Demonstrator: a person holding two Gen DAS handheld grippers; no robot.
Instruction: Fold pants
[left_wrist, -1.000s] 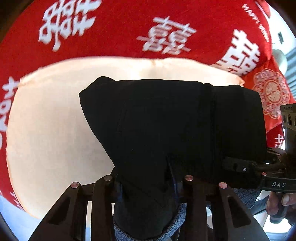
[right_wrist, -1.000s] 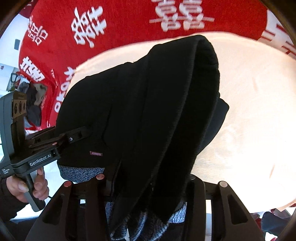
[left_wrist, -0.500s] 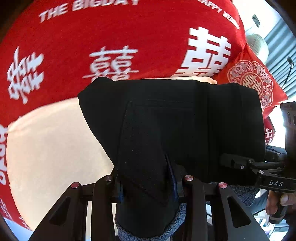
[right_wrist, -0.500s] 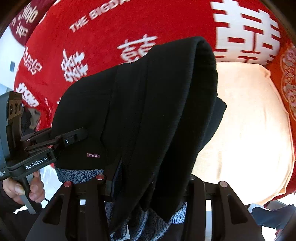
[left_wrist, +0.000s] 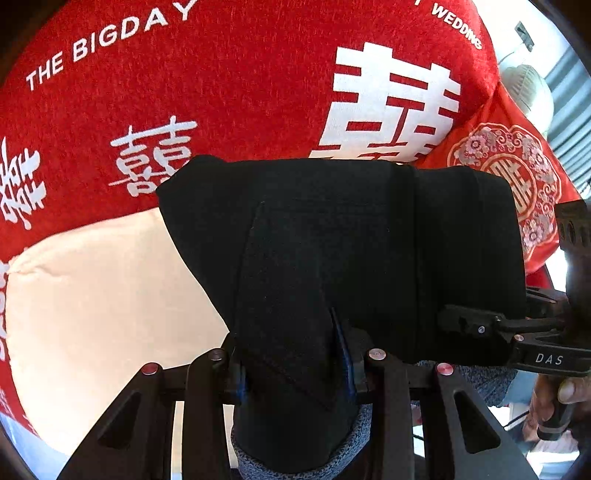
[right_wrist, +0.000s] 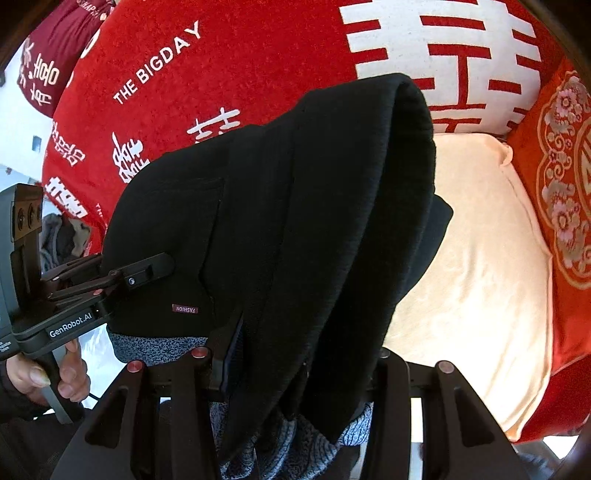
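The folded black pants (left_wrist: 332, 258) with a grey speckled lining hang in the air between both grippers. My left gripper (left_wrist: 295, 354) is shut on one end of the bundle, the cloth bunched thick between its fingers. In the right wrist view the pants (right_wrist: 295, 221) drape in a long fold, and my right gripper (right_wrist: 299, 369) is shut on the other end. A small "FASHION" label (right_wrist: 184, 309) shows near the waistband. The right gripper (left_wrist: 461, 321) clamps the bundle's right edge, and the left gripper (right_wrist: 147, 269) clamps its left edge.
Below lies a red blanket (left_wrist: 240, 92) with white characters, and on it a cream cushion (left_wrist: 92, 314) (right_wrist: 480, 277). An orange embroidered pillow (right_wrist: 565, 184) lies at the right. A grey clothes pile (right_wrist: 62, 236) sits at the left. A hand (right_wrist: 55, 373) grips each handle.
Both grippers have carried the pants across the bed. The cream cushion has slid toward the frame edges and more red blanket shows. Neither grip has changed.
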